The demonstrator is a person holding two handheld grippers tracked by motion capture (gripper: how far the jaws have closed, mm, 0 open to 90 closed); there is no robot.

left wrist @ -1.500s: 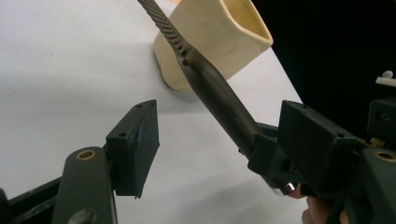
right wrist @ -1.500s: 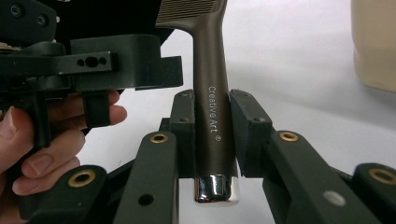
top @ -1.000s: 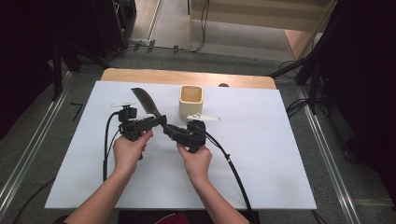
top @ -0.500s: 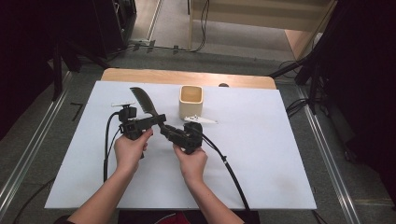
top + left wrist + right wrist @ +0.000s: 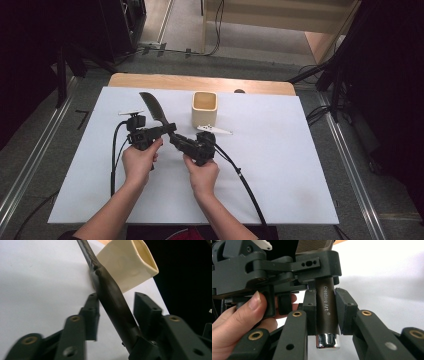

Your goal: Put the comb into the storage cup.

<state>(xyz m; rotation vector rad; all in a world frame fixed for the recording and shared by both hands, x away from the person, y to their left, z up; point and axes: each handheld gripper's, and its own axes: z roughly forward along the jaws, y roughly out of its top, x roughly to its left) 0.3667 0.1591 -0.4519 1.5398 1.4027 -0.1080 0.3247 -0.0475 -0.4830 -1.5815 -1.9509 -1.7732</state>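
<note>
Spatula (image 5: 154, 111), a black slotted one with a dark handle marked "Creative Art", was held off the tabletop (image 5: 280, 170) between the two grippers, just left of the cream square holder (image 5: 204, 108). The right gripper (image 5: 325, 315) had its jaws clamped on the handle near its chrome end cap (image 5: 327, 340). The left gripper (image 5: 116, 312) had its jaws just closing around the handle further up; in its own view a gap remained on either side, so a firm second grip was judged not yet made. The holder stood empty; placing the spatula in it appeared to be what remained. The high view showed the layout, the left gripper (image 5: 165, 129) and the right gripper (image 5: 176, 140) meeting beside the holder. The right gripper view showed the lettering and the pad contact; the left gripper view showed the holder's open mouth (image 5: 143, 255) behind the handle.
</note>
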